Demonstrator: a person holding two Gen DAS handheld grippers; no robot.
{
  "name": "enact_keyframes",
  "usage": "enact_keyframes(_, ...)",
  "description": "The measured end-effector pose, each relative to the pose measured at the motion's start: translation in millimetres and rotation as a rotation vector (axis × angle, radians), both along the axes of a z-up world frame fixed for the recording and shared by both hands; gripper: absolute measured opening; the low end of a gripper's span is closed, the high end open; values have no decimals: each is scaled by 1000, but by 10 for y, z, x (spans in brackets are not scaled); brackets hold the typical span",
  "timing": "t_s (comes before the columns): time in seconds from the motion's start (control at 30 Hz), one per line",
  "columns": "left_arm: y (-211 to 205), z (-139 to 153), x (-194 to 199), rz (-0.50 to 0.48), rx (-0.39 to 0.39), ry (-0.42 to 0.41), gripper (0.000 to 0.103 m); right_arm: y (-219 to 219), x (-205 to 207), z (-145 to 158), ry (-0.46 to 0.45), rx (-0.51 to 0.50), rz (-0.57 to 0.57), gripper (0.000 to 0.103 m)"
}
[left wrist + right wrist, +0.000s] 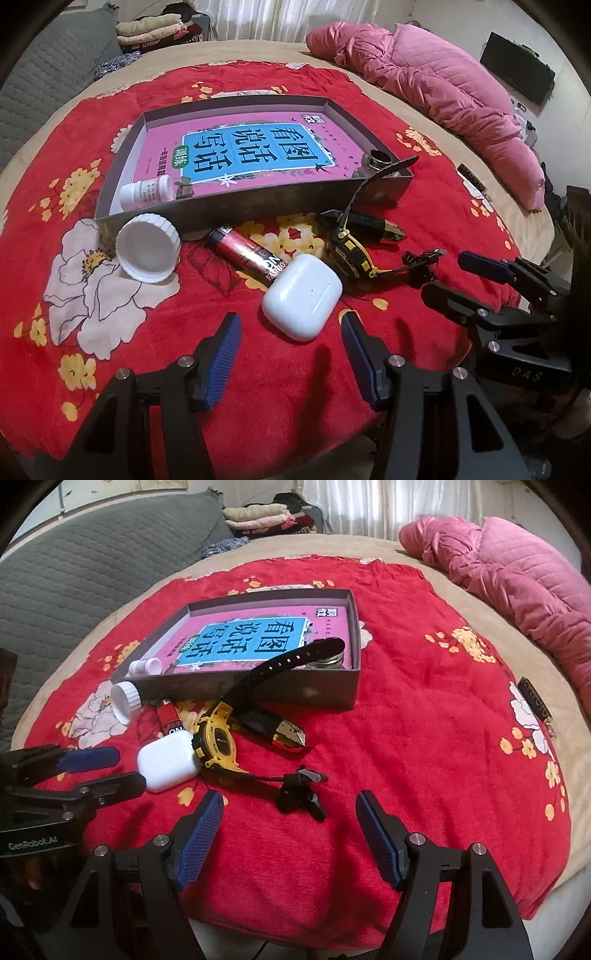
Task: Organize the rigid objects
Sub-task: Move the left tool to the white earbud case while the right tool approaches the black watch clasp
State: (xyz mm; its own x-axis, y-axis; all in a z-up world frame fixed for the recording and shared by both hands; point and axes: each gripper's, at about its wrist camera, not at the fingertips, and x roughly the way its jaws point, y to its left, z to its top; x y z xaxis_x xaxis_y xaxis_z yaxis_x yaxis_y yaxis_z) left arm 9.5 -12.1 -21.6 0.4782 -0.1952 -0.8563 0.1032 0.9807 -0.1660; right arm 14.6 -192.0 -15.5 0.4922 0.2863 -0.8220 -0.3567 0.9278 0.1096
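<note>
In the left wrist view the left gripper [291, 354] fills the bottom of the frame, tilted steeply down toward the red flowered blanket [229, 332]. Its blue-padded fingers [221, 354] stand wide apart with nothing between them; the white earbud case [302, 297] lies just above the gap, at frame centre. Beside the case, upper left, lies a red lighter [245, 254], and further left a white cap [147, 248] rests against the wall of the grey box [236, 206].

The box holds a pink book [236, 155], a small white bottle [147, 190] in its lower left corner and a small glass jar [373, 162] at its right corner.

The right gripper [290, 836] likewise points down from the bottom of its own view, fingers spread wide and empty over bare blanket. Above it lie a yellow watch [218, 740], its black strap leaning on the box wall, and a small black clip [301, 794].
</note>
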Motion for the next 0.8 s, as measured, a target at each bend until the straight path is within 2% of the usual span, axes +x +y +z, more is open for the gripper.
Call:
enact_keyframes(0.43,-100,-143,130,-27,24,6,56,-1,122,-174,37,-17,-20,75)
enact_keyframes(0.63,-84,-214,175,-36,9,17,56,27,201,-288,35,-49,-7,75)
enact_keyframes(0.8,-88,-253,215,-41,2,23,56,33,245,-333,36,-37,5,75)
